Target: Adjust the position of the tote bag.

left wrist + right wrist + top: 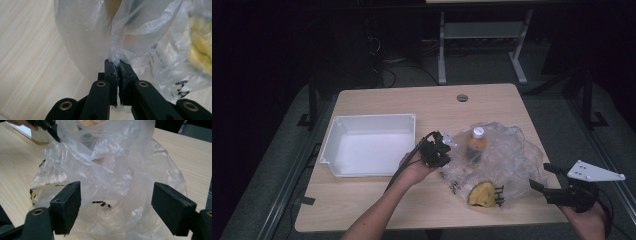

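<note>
A wooden counter (377, 200) is carrying one white tray (369, 145) and one clear plastic bag (507, 155) enclosing one bottle (476, 142). The left gripper (117, 65) is pinching the bag's edge, fingers clamped together; the right gripper (116, 206), fingers apart, is facing the bag.

Table (377, 205): light wood, with a round grommet (462, 97) near the far edge. White tray (371, 144) sits left of centre. Crumpled clear bag (507, 160) lies right of centre; inside it stands a bottle (475, 145) with a white cap, and a yellow round item (482, 195) lies at the near edge. Left gripper (447, 142) is at the bag's left edge, between tray and bag, touching the plastic. Right gripper (544, 177) sits at the bag's near right side, jaws apart, grey plate on top.
</note>
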Demonstrator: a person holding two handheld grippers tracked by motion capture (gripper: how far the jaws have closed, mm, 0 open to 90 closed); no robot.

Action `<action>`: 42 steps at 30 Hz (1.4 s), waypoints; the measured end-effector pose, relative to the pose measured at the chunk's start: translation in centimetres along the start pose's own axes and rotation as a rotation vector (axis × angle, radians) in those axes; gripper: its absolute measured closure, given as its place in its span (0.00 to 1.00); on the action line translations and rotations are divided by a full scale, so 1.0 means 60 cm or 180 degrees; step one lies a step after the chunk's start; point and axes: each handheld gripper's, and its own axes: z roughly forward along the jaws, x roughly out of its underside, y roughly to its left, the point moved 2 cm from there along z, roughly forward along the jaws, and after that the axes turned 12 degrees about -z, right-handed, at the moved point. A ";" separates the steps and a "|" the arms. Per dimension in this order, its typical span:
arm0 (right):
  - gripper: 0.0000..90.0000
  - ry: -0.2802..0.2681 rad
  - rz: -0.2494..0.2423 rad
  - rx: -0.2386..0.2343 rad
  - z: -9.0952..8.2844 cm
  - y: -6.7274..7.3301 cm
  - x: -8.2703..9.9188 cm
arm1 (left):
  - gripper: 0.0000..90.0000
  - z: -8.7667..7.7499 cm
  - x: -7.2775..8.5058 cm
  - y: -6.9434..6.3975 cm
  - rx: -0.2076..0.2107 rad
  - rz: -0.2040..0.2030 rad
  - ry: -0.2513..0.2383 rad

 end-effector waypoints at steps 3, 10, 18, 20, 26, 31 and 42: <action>0.26 -0.0006 0.0017 0.0000 0.000 0.001 0.000 | 0.96 0.008 0.005 0.001 -0.0007 -0.0003 0.0061; 0.26 0.0025 -0.0006 -0.0034 0.003 0.004 0.000 | 0.93 0.014 0.014 0.003 -0.0005 -0.0018 0.0121; 0.26 0.0021 -0.0007 -0.0027 0.001 0.002 0.001 | 0.66 -0.025 0.020 0.011 0.0118 -0.0021 -0.0001; 0.26 0.0030 -0.0012 -0.0032 0.002 0.002 0.000 | 0.60 -0.032 0.021 0.012 0.0113 -0.0025 -0.0022; 0.26 0.0041 -0.0020 -0.0035 0.004 0.003 0.000 | 0.50 -0.074 0.018 0.016 0.0172 -0.0031 -0.0206; 0.26 0.0045 -0.0013 -0.0030 0.003 0.003 0.000 | 0.45 -0.102 -0.009 0.006 0.0224 0.0032 -0.0347; 0.26 0.0025 -0.0008 -0.0043 0.003 0.003 0.000 | 0.37 -0.093 -0.074 -0.030 0.0277 0.0265 -0.0359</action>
